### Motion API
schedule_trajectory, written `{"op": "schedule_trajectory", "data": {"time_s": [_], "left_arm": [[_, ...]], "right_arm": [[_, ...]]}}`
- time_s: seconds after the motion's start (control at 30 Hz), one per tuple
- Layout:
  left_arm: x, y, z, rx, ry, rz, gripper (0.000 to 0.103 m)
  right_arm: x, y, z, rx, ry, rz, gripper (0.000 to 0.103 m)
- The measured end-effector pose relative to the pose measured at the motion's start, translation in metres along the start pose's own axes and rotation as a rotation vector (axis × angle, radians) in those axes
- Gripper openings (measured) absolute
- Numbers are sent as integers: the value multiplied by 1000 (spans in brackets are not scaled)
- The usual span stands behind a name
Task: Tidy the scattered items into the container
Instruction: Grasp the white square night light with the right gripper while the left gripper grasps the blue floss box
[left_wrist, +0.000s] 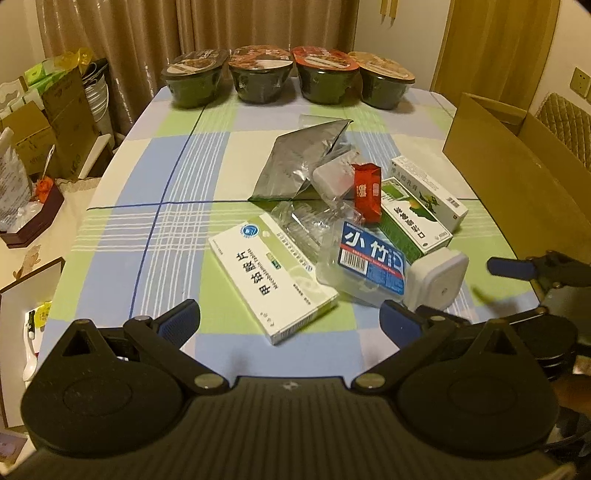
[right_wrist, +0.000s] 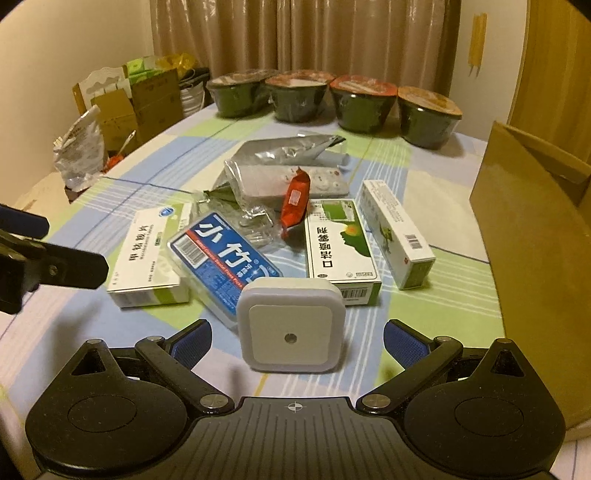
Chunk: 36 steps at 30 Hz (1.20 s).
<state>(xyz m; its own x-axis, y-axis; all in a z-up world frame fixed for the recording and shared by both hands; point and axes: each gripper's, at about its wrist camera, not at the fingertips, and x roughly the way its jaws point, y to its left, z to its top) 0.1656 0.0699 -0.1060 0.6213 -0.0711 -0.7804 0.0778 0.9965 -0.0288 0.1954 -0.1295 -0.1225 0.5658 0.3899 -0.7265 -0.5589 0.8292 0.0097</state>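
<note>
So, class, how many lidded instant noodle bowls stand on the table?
4, in a row along the table's far edge: far-left bowl, second bowl, third bowl, far-right bowl. None seems hidden.

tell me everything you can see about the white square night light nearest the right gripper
The white square night light looks like smooth, matte plastic: a rounded-corner body with a raised inner square panel and a small round grey sensor dot at its centre. It stands tilted up on the checked tablecloth, face toward the right wrist camera, its back against the blue-labelled clear plastic box. It sits in front of the open right gripper, between the fingers, which do not touch it.
</note>
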Motion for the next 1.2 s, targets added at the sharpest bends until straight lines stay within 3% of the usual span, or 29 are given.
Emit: {"op": "schedule_trajectory", "data": {"time_s": [0.07, 0.23, 0.27, 0.3, 0.6, 1.0, 1.2], "left_arm": [[3, 0, 3, -1, -3, -10, 102], [10, -4, 7, 20, -1, -12, 102], [12, -6, 8, 27, -1, -13, 102], [13, -7, 8, 32, -1, -16, 102], [39, -35, 16, 116, -22, -36, 101], [85, -103, 8, 481, -60, 87, 101], [98, -117, -3, 586, -52, 166, 86]], "right_arm": [[6, 0, 0, -8, 10, 4, 84], [15, -2, -2, -13, 14, -6, 84], [15, -3, -2, -20, 13, -6, 70], [15, -3, -2, -23, 17, 0, 67], [-7, -26, -6, 12, 17, -80, 67], [-23, -54, -18, 68, 29, -138, 67], [-25, -58, -18, 83, 29, -123, 67]]}}
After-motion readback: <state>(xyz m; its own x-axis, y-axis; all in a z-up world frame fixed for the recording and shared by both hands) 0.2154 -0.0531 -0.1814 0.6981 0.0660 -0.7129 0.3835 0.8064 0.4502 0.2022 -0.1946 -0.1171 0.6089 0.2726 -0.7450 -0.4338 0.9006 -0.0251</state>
